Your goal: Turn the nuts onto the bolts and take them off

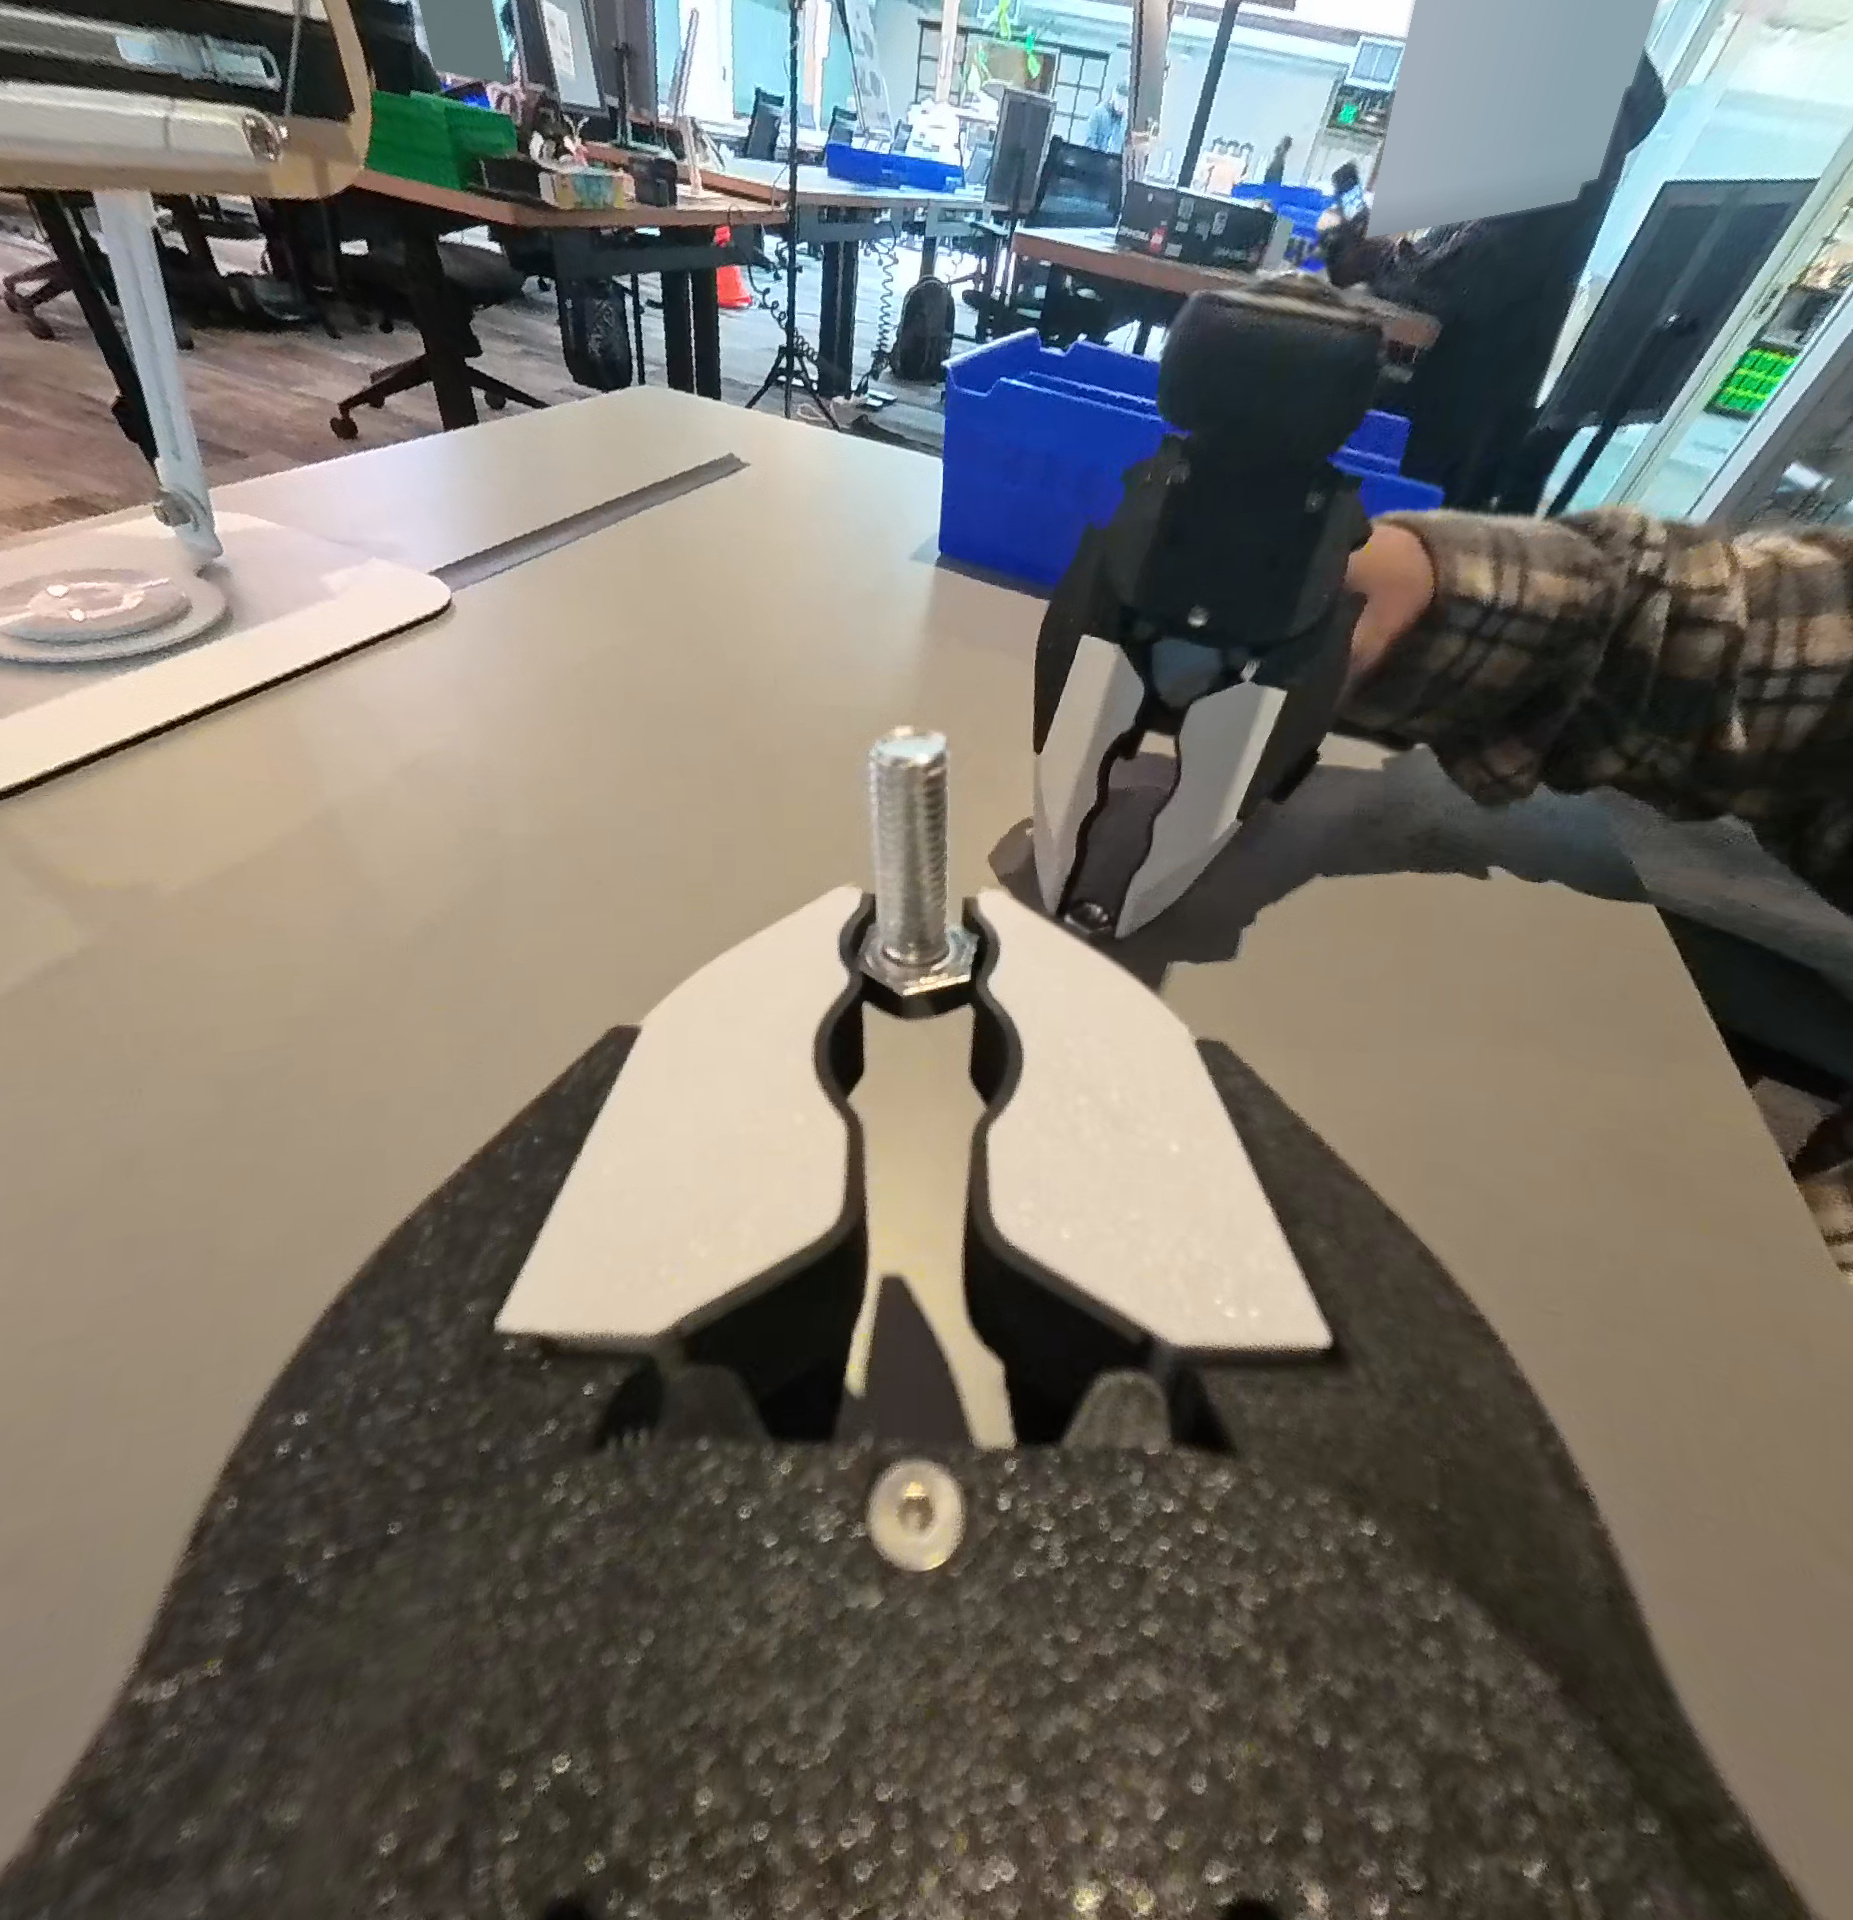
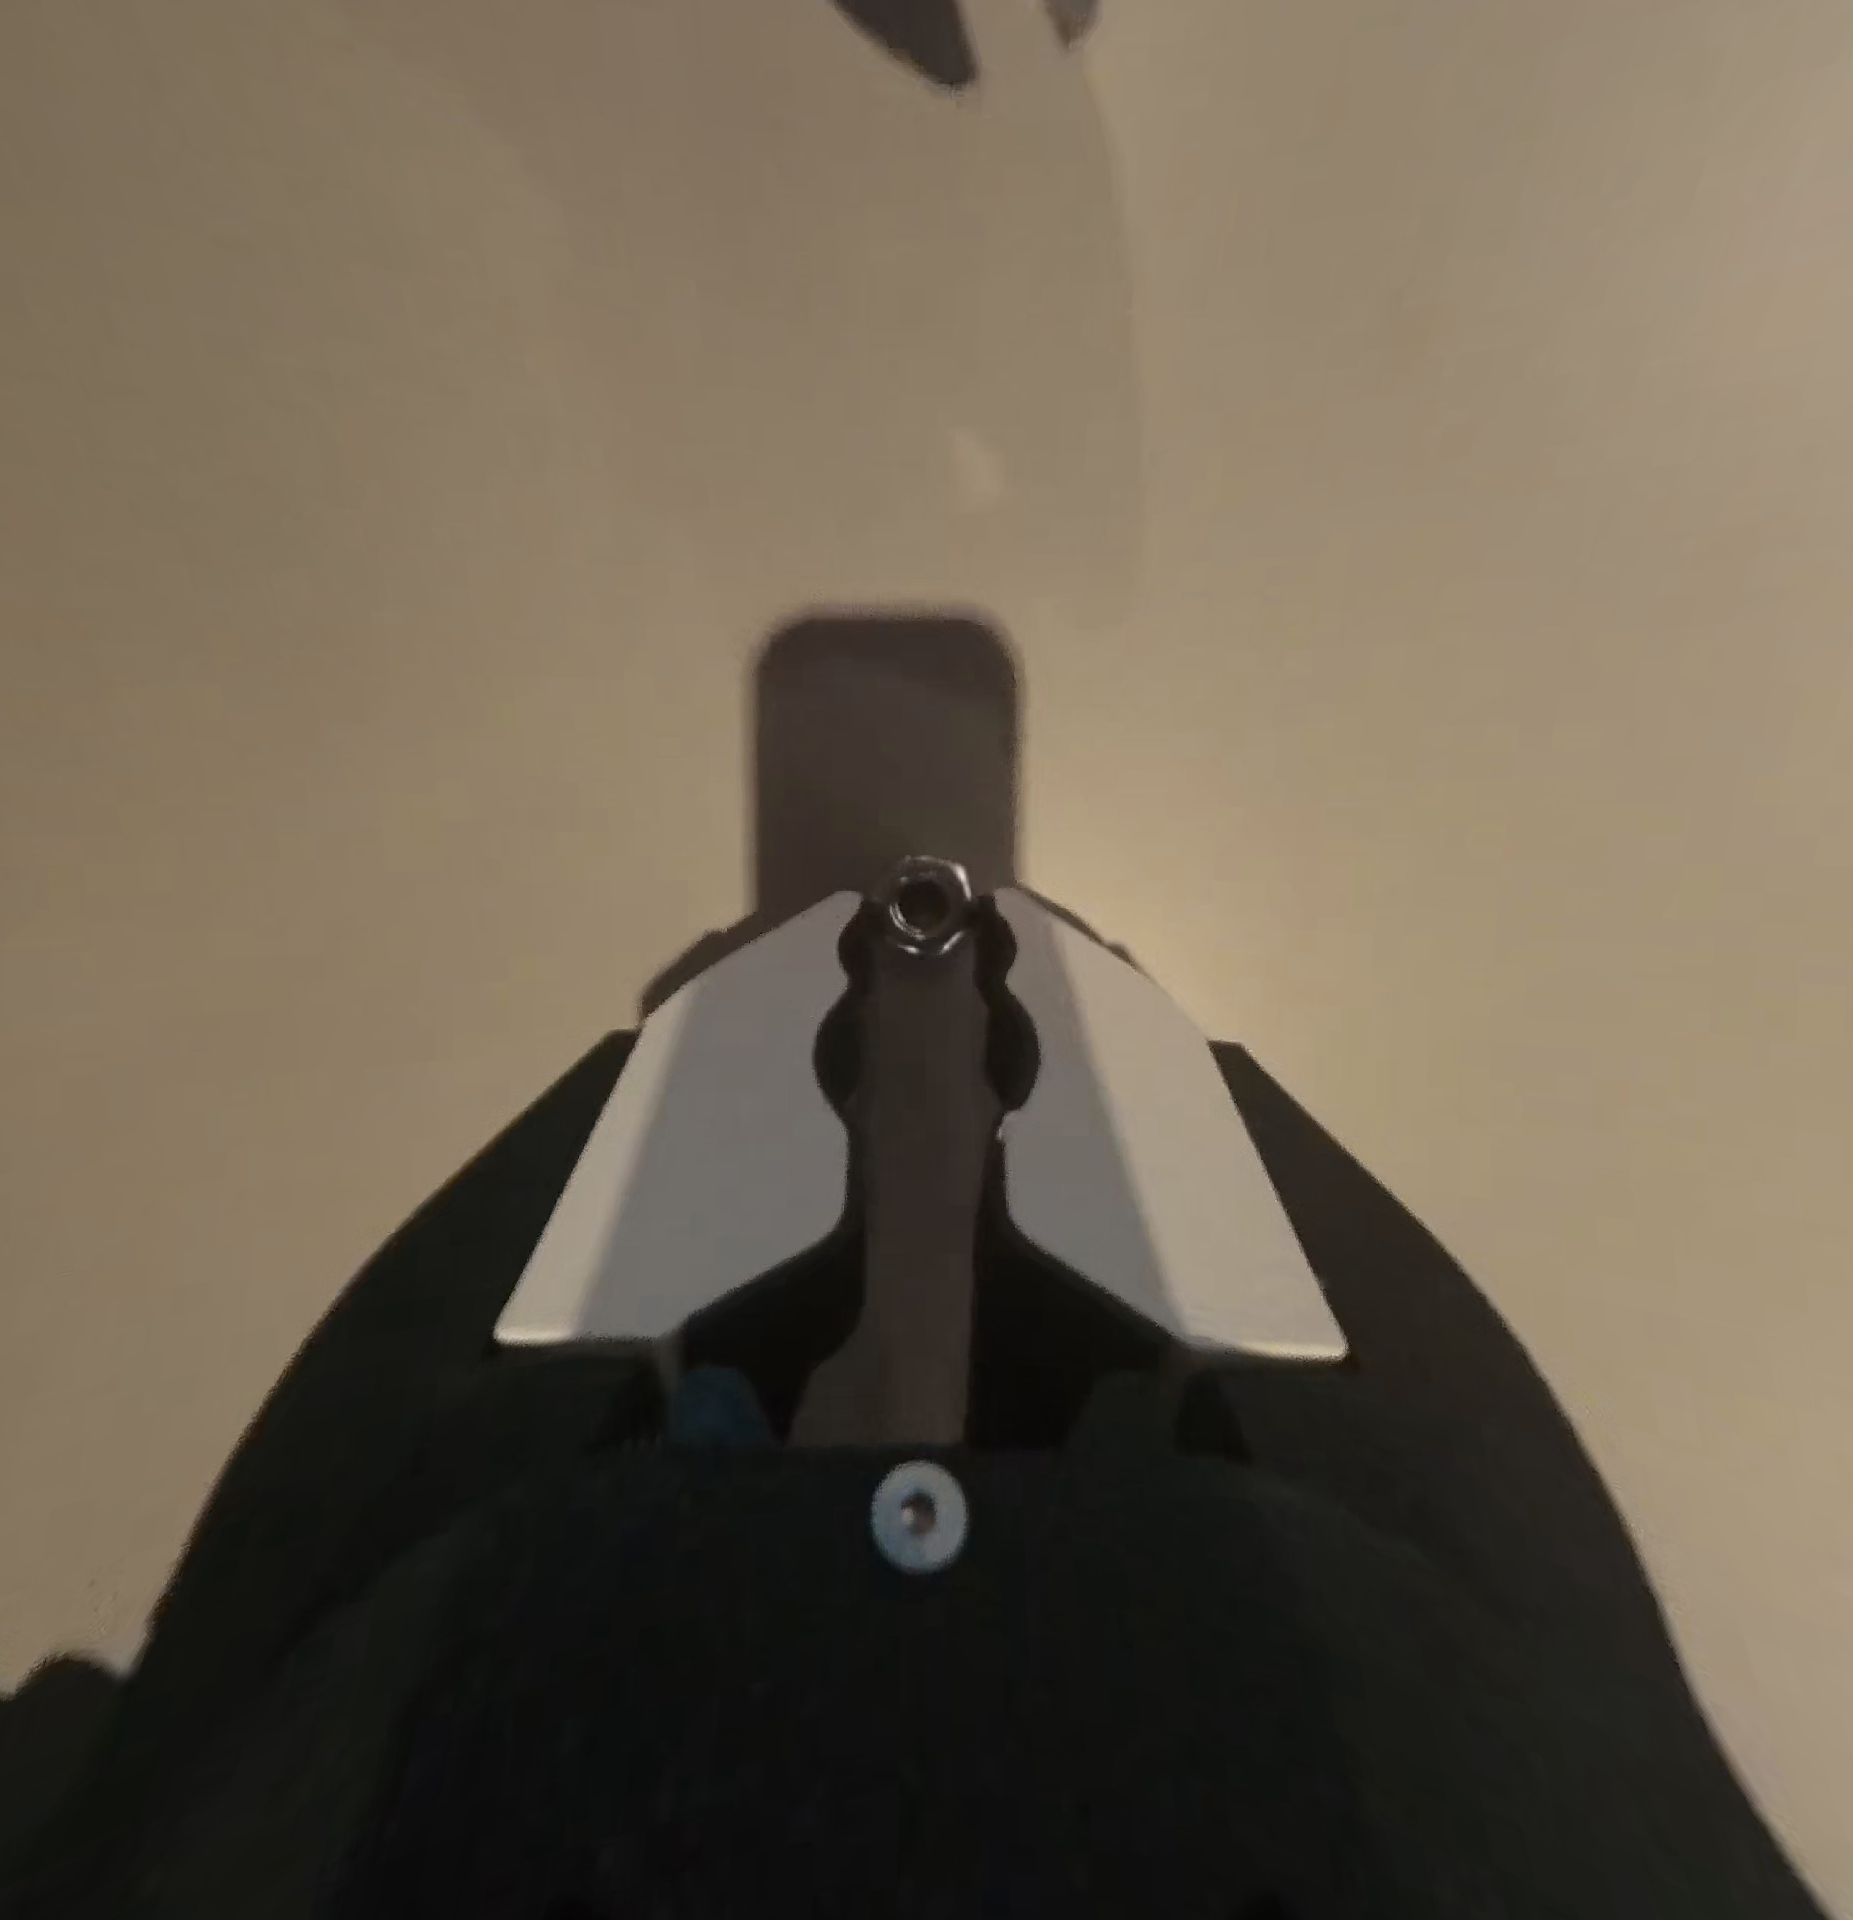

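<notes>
A silver threaded bolt [image 1: 906, 831] stands upright on the grey table [image 1: 486, 935], its hex head held between the tips of my left gripper [image 1: 914, 971], which is shut on it. No nut is on its thread. My right gripper [image 1: 1093, 914] points straight down at the table to the right of the bolt, with a small dark nut at its tips. In the right wrist view the right gripper [image 2: 922, 914] is shut on that nut [image 2: 920, 906], whose hole faces the camera, just above the table [image 2: 382, 623].
A white monitor stand base [image 1: 91, 613] sits at the table's far left. A blue bin [image 1: 1047, 468] is behind the table's far edge. A plaid sleeve [image 1: 1628, 665] reaches in from the right. The table's right edge [image 1: 1732, 1039] is close to the right gripper. The grippers' ends are close to 15 cm from one another.
</notes>
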Available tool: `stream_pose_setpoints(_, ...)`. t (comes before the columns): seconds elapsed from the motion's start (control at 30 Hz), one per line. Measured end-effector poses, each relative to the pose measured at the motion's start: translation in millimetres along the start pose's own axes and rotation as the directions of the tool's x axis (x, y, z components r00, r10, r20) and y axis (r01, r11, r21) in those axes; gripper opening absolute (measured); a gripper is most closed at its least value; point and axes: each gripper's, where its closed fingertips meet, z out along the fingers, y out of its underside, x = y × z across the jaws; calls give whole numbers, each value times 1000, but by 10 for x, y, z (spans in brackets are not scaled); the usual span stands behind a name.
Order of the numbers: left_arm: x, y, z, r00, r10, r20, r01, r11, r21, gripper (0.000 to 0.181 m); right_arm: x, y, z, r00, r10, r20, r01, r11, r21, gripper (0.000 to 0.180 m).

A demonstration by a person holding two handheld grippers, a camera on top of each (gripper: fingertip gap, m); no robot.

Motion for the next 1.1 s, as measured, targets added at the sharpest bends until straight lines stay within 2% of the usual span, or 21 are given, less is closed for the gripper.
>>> stream_pose_setpoints(0.2, 46, -10, 24, 1000, 0, -12, 0, 1000, 13, 15, 27, -93, -37, 994, 109, -6, -106, 979, 173, 17)
stream_pose_setpoints(0.3, 105, 54, 92, 999, 37, -7, -37, 999, -33, 15, 59, -345, -310, 986, 165, 20, -164, 940, 301, 17)
stream_pose_setpoints(0.37, 164, 92, 143, 997, 75, -4, -75, 995, -67, 15, 55, -578, -535, 988, 154, 17, -151, 933, 327, 17)
stream_pose_setpoints(0.5, 293, 156, 240, 994, 101, -31, -104, 988, -118, 15, -66, -1071, -802, 1000, 21, 16, -25, 959, 283, 17)
stream_pose_setpoints(0.63, 360, 182, 259, 993, 102, -53, -108, 986, -129, 15, -120, -1379, -794, 997, -56, 53, 43, 974, 222, 17)
stream_pose_setpoints(1.1, 399, 227, 256, 992, 115, -59, -124, 978, -168, 15, -152, -1466, -462, 988, -104, 112, 99, 994, 54, 17)
